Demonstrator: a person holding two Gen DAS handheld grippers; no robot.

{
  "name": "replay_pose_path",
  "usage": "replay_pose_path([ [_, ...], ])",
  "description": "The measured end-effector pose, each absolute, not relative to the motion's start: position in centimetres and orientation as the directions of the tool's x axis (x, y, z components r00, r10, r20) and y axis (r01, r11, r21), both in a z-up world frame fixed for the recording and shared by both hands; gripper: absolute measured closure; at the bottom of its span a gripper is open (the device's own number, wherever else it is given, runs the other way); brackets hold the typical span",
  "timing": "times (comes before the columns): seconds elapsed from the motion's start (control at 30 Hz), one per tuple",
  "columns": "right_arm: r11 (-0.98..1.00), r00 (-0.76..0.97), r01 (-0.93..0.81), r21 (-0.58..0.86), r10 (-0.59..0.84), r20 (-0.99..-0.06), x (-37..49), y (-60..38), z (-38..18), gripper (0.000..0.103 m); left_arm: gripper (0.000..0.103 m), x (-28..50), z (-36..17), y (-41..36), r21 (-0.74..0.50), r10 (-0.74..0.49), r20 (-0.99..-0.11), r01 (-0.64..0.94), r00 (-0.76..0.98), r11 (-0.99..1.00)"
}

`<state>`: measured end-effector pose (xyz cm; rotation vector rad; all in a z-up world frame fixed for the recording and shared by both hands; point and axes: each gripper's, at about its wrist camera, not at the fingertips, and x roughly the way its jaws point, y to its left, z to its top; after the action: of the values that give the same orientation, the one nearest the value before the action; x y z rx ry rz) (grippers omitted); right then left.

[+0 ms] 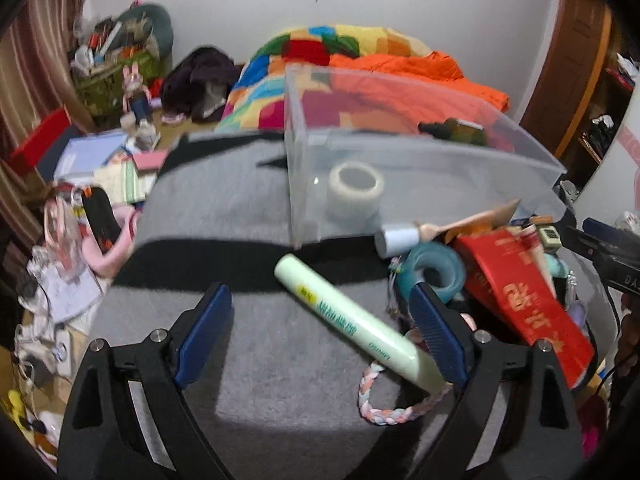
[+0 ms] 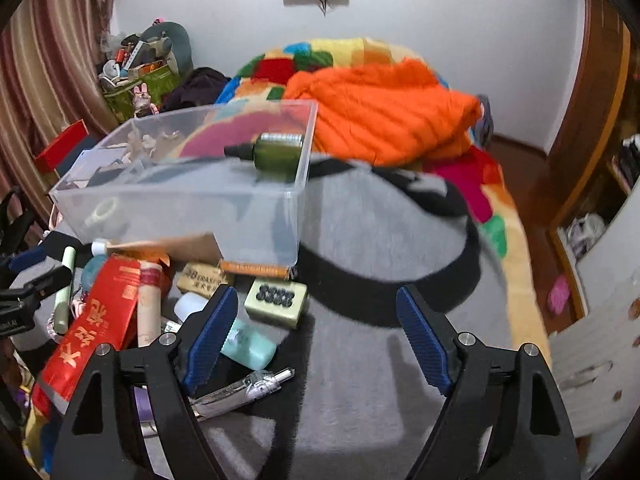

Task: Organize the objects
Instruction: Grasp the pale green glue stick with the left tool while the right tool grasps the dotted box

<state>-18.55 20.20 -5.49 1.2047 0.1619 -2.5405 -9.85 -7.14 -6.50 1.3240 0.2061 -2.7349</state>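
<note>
Clear smooth plastic bin (image 1: 420, 160), fuzzy grey cloth blanket (image 1: 240, 208), glossy pale-green plastic tube (image 1: 352, 320), ribbed blue tongs pads (image 2: 212, 340)

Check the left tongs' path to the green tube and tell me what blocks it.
Nothing visible blocks it. The left tongs are open with the green tube lying slantwise between the pads on the grey blanket. Its lower end rests on a braided band close to the right-hand pad.

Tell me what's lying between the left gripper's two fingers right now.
In the left wrist view, a pale green tube lies slantwise on the grey blanket between the open left gripper fingers, untouched by the pads.
</note>
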Motion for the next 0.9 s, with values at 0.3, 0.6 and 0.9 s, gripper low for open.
replay_pose_path([
  [0.3,-0.946,-0.541,0.310,0.096,-0.259,-0.800,-19.8,19.6,-7.6,0.034,0.063,-8.7,-6.6,-8.1,-0.114,-0.012,-0.769,0.156,-0.639,-0.981],
  [0.6,-0.945,-0.534,0.315,0.090,-0.255,-0.806,-19.9,19.7,-7.9,0.072,0.088,-6.8,-6.1,-8.9,-0.092,-0.006,-0.780,0.124,-0.626,-0.988],
  [0.9,-0.945,-0.559,0.314,0.090,-0.261,-0.787,-18.2,20.6,-7.1,0.072,0.088,-7.9,-6.8,-8.8,-0.024,-0.058,-0.758,0.116,-0.649,-0.993],
])
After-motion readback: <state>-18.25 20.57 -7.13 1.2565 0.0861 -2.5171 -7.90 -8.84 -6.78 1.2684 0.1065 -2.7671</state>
